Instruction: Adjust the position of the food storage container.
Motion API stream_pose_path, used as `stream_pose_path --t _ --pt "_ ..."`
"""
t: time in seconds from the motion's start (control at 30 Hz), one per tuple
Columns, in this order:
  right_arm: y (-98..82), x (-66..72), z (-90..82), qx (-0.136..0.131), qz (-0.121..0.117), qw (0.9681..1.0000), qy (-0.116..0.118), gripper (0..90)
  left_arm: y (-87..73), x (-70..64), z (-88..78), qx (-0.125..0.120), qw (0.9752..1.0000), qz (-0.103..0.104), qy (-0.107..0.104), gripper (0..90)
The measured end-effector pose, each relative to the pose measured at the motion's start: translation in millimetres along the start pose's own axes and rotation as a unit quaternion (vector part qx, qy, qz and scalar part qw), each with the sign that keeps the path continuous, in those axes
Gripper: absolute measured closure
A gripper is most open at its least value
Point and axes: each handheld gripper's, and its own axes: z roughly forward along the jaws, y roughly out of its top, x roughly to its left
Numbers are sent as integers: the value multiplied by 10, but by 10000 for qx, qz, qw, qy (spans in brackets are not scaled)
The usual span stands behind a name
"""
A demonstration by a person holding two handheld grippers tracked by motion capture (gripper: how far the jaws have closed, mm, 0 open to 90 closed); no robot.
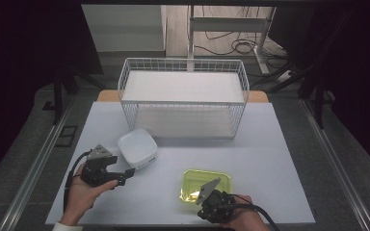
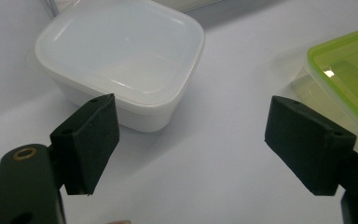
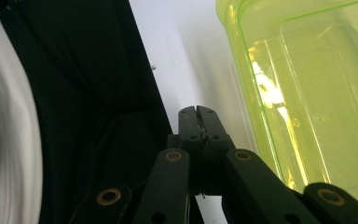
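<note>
Though see-through, a lime-green lidded box (image 1: 206, 185).

claws (image 2: 193, 144): black, brass rivets | pads: square foam | cables: black

We see the green box (image 3: 307, 93) cut off by the right gripper view's top and right edges. Beside it, the right gripper (image 1: 211, 202) hides its near rim from above. The white box (image 2: 121, 60) loses its far edge at the left gripper view's top.
</note>
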Motion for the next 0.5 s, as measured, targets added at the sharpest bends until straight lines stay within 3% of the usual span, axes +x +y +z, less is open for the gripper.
stream_pose_path --t 0.27,0.5 --pt "-35 -101 14 74 97 9997 -219 891 -15 7 32 66 10000 46 41 176" --pt "-21 -252 10 -66 313 9987 -401 891 -15 1 39 49 10000 67 46 176"
